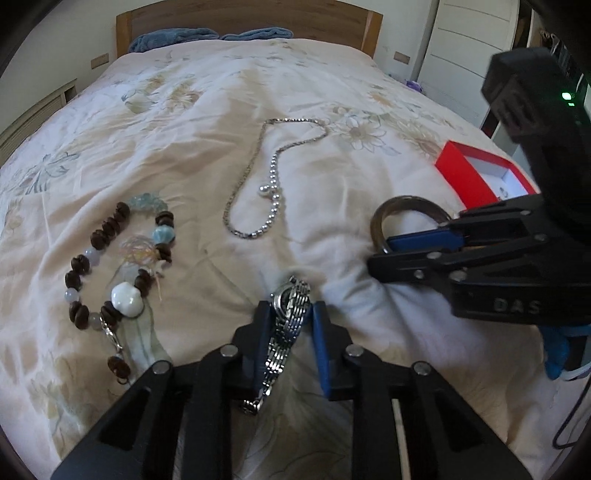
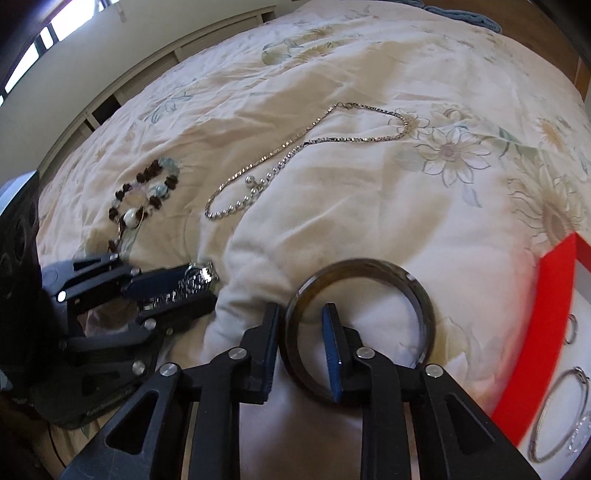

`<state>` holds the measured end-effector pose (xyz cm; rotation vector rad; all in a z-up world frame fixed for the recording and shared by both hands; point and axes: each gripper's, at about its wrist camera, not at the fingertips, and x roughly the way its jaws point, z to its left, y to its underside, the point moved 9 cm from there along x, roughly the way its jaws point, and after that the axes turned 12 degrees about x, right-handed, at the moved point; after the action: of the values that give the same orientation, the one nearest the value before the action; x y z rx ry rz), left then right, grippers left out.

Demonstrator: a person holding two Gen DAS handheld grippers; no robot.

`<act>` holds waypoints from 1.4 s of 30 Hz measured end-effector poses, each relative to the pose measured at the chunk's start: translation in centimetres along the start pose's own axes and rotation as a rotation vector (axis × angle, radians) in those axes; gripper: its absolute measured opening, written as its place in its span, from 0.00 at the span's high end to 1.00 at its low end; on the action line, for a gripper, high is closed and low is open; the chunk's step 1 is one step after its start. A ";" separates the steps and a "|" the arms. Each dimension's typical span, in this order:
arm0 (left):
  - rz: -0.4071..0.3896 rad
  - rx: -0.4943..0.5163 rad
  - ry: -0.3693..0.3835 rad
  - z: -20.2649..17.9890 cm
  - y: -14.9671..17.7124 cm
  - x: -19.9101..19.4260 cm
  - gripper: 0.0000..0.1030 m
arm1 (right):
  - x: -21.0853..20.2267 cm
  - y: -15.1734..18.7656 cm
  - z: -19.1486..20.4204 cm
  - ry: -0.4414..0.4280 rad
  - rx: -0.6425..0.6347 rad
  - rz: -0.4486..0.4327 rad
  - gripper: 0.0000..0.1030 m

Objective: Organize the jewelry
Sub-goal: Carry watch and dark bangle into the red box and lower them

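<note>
Left wrist view: left gripper [image 1: 289,314] entered at 6 o'clock, blue pads straddling a silver watch [image 1: 286,325]; fingers apart, the left pad against the band, the right pad showing a gap. Right gripper [image 1: 384,254] came in from 3 o'clock, one finger inside a dark bangle [image 1: 404,218], one outside; fingers were parted around the rim, contact could not be judged. Red box [image 1: 476,173] sat open at 2 o'clock, close to the quilt's right edge. Beaded bracelet [image 1: 118,258] lay at 9 o'clock, silver necklace [image 1: 258,177] near centre, well apart from both. Bare quilt [image 1: 184,122] stretched toward 12 o'clock up to the wooden headboard [image 1: 247,18] and blue pillows [image 1: 173,37].

Right wrist view: bangle [image 2: 417,295] lay flat just beside the box wall [image 2: 543,332]; thin silver bangles [image 2: 561,417] rested inside the box at 4 o'clock.
</note>
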<state>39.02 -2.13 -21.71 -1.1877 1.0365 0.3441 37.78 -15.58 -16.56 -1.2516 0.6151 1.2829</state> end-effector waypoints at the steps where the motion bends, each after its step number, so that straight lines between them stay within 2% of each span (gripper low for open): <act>1: -0.005 -0.004 -0.001 0.0 0.0 -0.1 0.80 | 0.2 -0.2 0.0 -0.008 0.012 -0.001 0.83; 4: -0.022 -0.032 -0.002 0.2 -0.2 -0.9 0.81 | 0.1 -0.4 0.1 -0.044 0.052 -0.011 0.90; 12: -0.047 -0.087 -0.015 0.0 0.1 -4.6 0.81 | -3.2 0.5 0.1 -0.180 0.193 -0.070 0.92; 16: -0.058 -0.111 -0.027 -0.3 0.7 -7.3 0.81 | -6.2 1.3 1.2 -0.255 0.270 -0.103 0.92; 25: -0.104 -0.128 -0.067 -1.3 1.8 -14.4 0.81 | -13.9 4.1 5.2 -0.353 0.301 -0.173 0.92; 34: -0.151 -0.113 -0.083 -4.0 1.9 -19.9 0.81 | -20.6 7.7 6.6 -0.342 0.266 -0.249 0.92; 39: -0.153 -0.084 -0.050 -7.4 0.4 -20.1 0.81 | -23.1 9.5 3.7 -0.309 0.298 -0.288 0.92; 42: -0.149 -0.059 -0.018 -10.0 -1.1 -19.2 0.81 | -24.4 10.5 0.4 -0.270 0.329 -0.308 0.92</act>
<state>25.00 -5.94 -5.62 -1.3047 0.9213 0.2697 21.67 -25.91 1.92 -0.8451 0.3999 1.0212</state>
